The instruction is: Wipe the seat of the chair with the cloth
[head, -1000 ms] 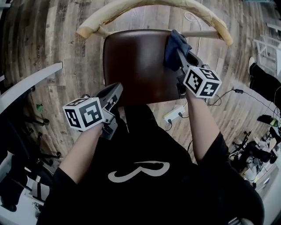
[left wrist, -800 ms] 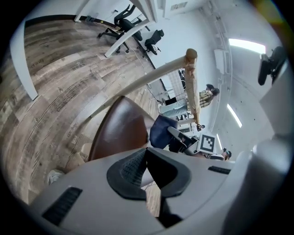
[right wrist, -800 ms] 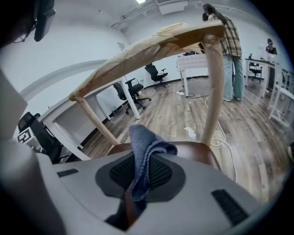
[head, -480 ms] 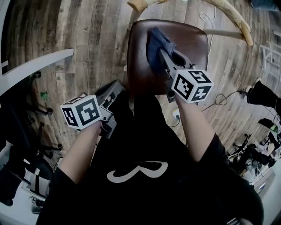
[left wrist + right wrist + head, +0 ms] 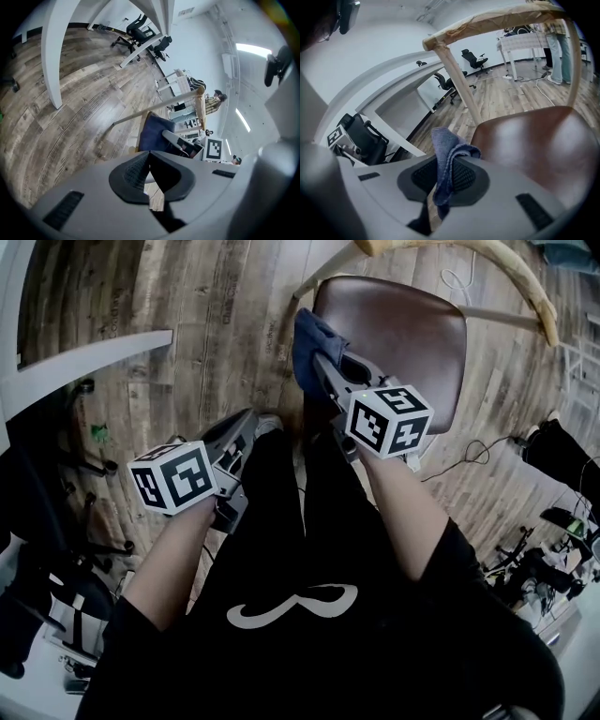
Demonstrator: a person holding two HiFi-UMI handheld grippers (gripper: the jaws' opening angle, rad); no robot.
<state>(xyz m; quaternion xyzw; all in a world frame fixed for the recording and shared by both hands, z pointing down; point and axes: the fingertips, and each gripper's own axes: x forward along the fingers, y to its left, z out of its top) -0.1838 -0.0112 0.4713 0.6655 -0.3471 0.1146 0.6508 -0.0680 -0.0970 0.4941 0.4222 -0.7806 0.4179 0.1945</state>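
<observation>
The chair's brown seat (image 5: pixel 403 343) lies at the top of the head view, with its pale wooden backrest (image 5: pixel 506 277) curving behind. My right gripper (image 5: pixel 323 367) is shut on a dark blue cloth (image 5: pixel 311 341) at the seat's left edge. In the right gripper view the cloth (image 5: pixel 447 159) sticks up, folded, from between the jaws of the right gripper (image 5: pixel 445 180), with the seat (image 5: pixel 534 145) just to its right. My left gripper (image 5: pixel 248 427) is shut on nothing and hangs over the floor, left of the person's body. The left gripper view looks past the left gripper (image 5: pixel 150 176) at the cloth (image 5: pixel 152 136).
A white desk (image 5: pixel 84 362) runs along the left over the wood floor. Dark office chairs (image 5: pixel 37 521) stand beneath it. A cable (image 5: pixel 450 456) trails on the floor right of the chair. People (image 5: pixel 555 42) stand by a white table in the distance.
My right gripper has swept the cloth from the seat's back right corner across to its left edge. The left gripper has held still.
</observation>
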